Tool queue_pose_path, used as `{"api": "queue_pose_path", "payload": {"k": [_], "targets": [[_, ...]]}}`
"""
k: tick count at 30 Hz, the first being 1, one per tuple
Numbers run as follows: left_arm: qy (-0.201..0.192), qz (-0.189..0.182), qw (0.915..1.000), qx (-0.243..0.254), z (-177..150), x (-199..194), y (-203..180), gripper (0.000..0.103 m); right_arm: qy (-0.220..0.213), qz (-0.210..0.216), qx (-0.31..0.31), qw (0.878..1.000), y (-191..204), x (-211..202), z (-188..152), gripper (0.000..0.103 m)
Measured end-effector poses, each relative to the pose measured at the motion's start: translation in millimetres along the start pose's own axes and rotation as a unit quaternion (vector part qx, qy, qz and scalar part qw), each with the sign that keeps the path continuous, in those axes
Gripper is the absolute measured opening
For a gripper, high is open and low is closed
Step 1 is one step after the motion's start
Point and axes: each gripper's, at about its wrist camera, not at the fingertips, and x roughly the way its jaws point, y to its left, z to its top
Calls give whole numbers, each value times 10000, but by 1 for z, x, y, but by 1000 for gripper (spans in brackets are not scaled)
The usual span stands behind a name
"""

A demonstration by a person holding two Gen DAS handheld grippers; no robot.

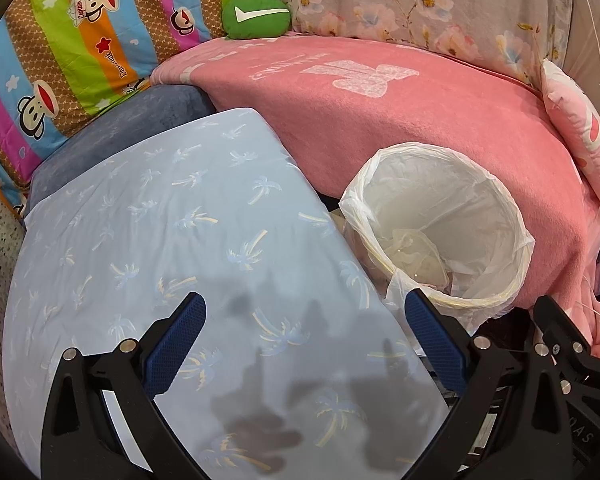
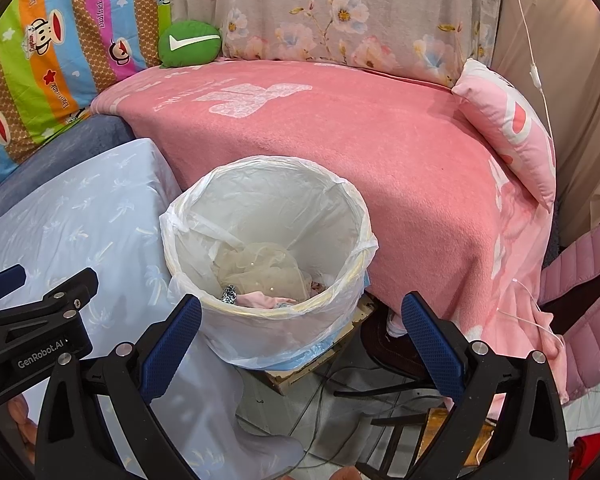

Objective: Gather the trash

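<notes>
A white waste bin lined with a clear plastic bag (image 2: 268, 236) stands between the light blue cloth and the pink blanket; it also shows in the left wrist view (image 1: 440, 224). Inside lie crumpled beige netting (image 2: 260, 268), a pink scrap and a small spotted piece. My right gripper (image 2: 300, 320) is open and empty, just in front of the bin. My left gripper (image 1: 304, 320) is open and empty above the light blue cloth (image 1: 172, 240), left of the bin. The left gripper also appears at the left edge of the right wrist view (image 2: 32, 304).
A pink blanket (image 2: 340, 140) covers the bed behind the bin. A green round cushion (image 2: 190, 43), a striped monkey-print quilt (image 2: 60, 40), a floral pillow (image 2: 340, 12) and a pink pillow (image 2: 508, 120) lie around. Cables and a chair frame (image 2: 380, 392) are on the floor.
</notes>
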Motion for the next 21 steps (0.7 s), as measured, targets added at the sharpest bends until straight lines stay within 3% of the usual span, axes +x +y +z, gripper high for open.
{"api": "queue_pose_path", "payload": {"k": [21], "targets": [[20,-25,10000,24,-2,1,1,96,-1,-10,20,10000,-2,1,-1,98]]}}
